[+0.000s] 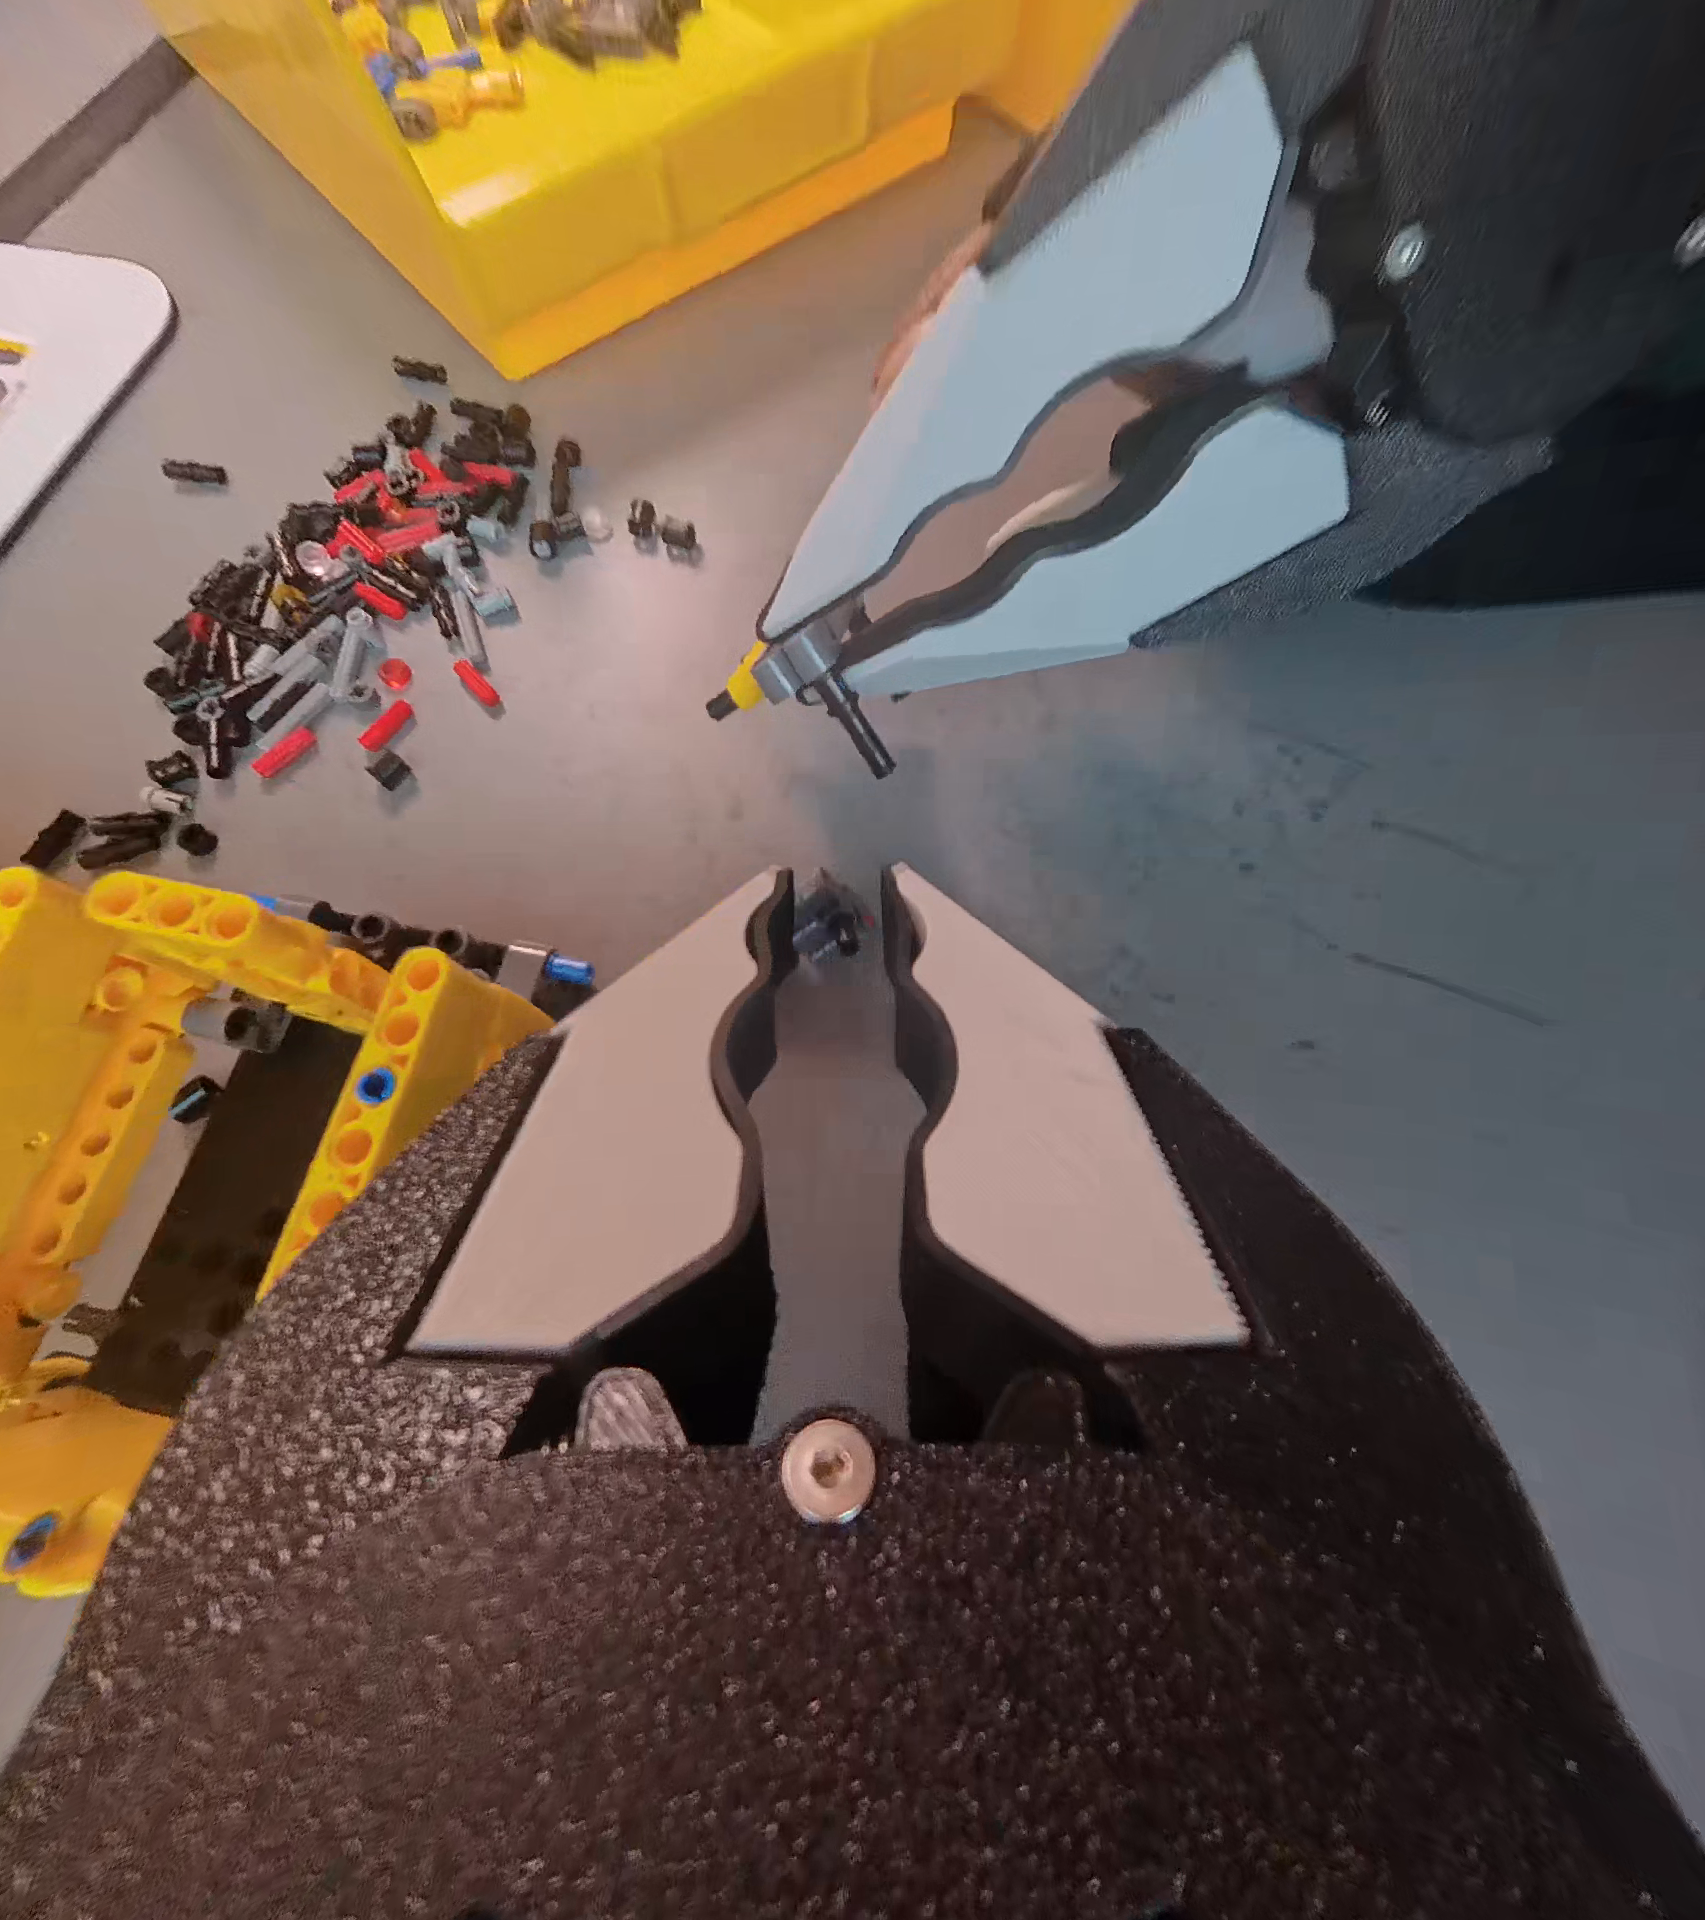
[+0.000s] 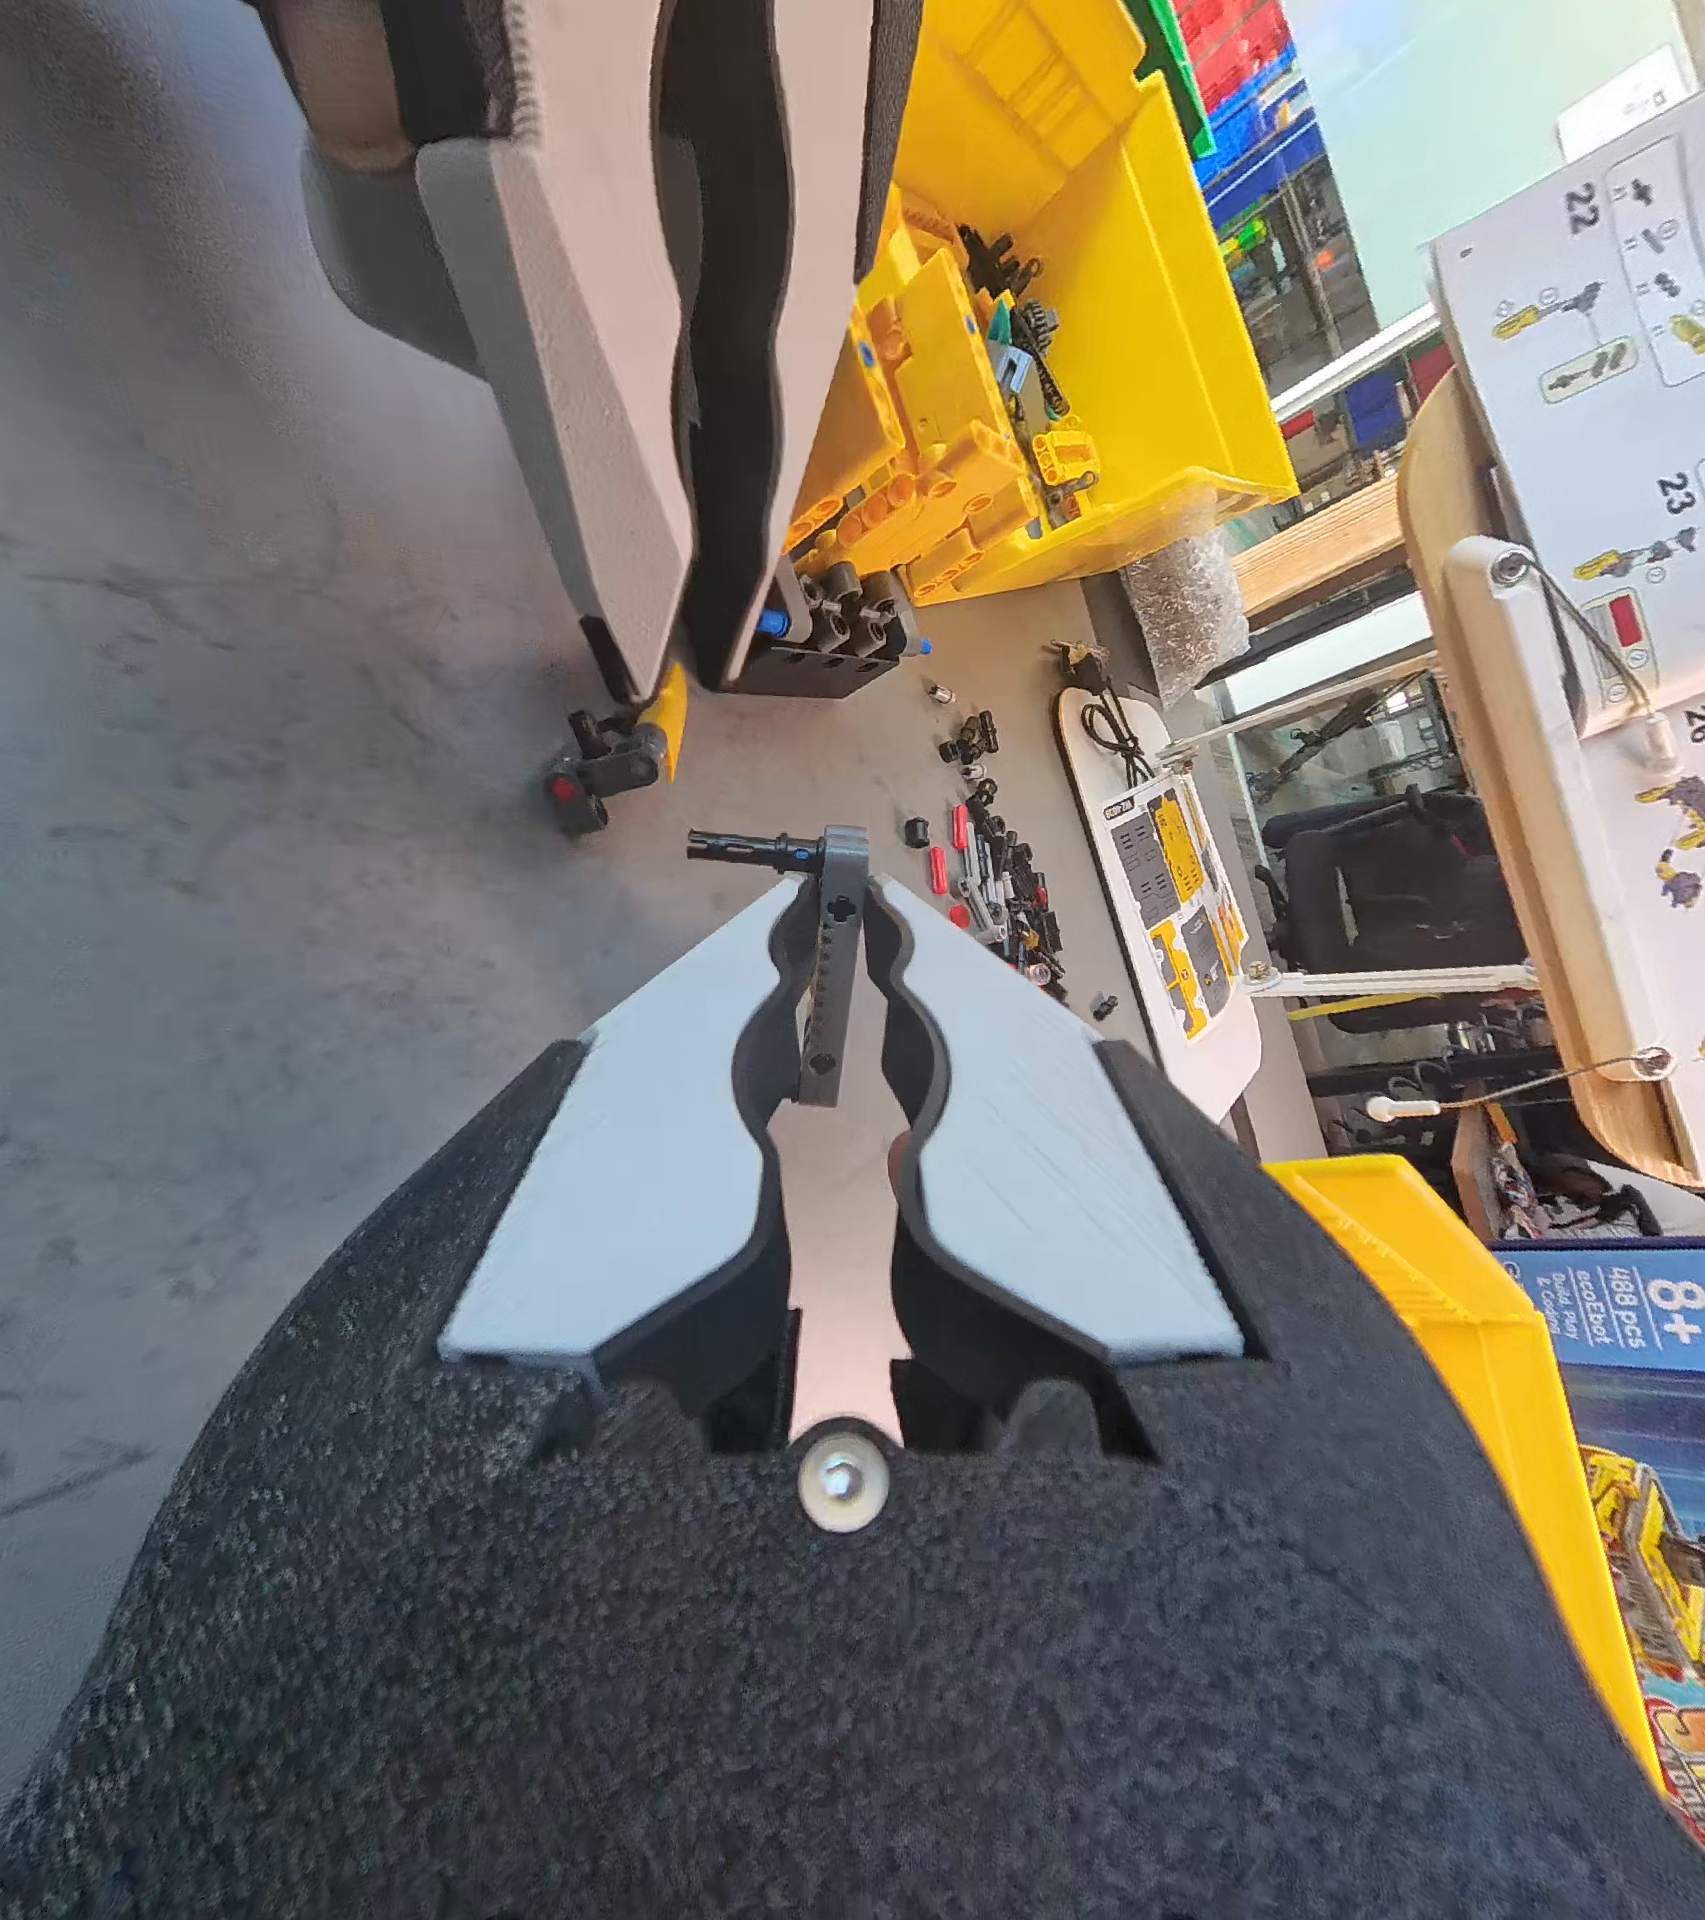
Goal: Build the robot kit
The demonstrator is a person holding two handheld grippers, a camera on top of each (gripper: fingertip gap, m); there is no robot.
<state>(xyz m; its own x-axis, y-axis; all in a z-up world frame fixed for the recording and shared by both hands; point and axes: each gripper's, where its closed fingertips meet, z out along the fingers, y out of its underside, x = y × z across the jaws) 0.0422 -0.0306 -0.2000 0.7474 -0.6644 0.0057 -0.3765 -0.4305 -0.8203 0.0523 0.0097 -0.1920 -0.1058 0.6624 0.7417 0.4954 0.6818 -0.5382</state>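
Observation:
My right gripper (image 2: 837, 894) is shut on a grey holed beam (image 2: 832, 966) that stands upright between its tips, with a black axle pin (image 2: 734, 847) sticking out to the left. In the left wrist view the right gripper (image 1: 812, 665) comes in from the upper right, and the beam (image 1: 801, 660) there shows a yellow end and a black pin. My left gripper (image 1: 835, 883) is shut on a small black connector piece (image 1: 827, 925) just above the grey table. In the right wrist view the left gripper (image 2: 676, 675) hangs at the top, with the connector piece (image 2: 609, 764) at its tips. The two held pieces are close but apart.
A half-built yellow and black model (image 1: 100, 1091) lies left of my left gripper. A pile of small black, red and grey parts (image 1: 339, 592) lies beyond it. A yellow bin (image 1: 619, 208) stands behind. An instruction booklet on a stand (image 2: 1658, 520) and a blue box (image 2: 1679, 1455) are at the right. My hands' fingertips stand some 5 centimeters from each other.

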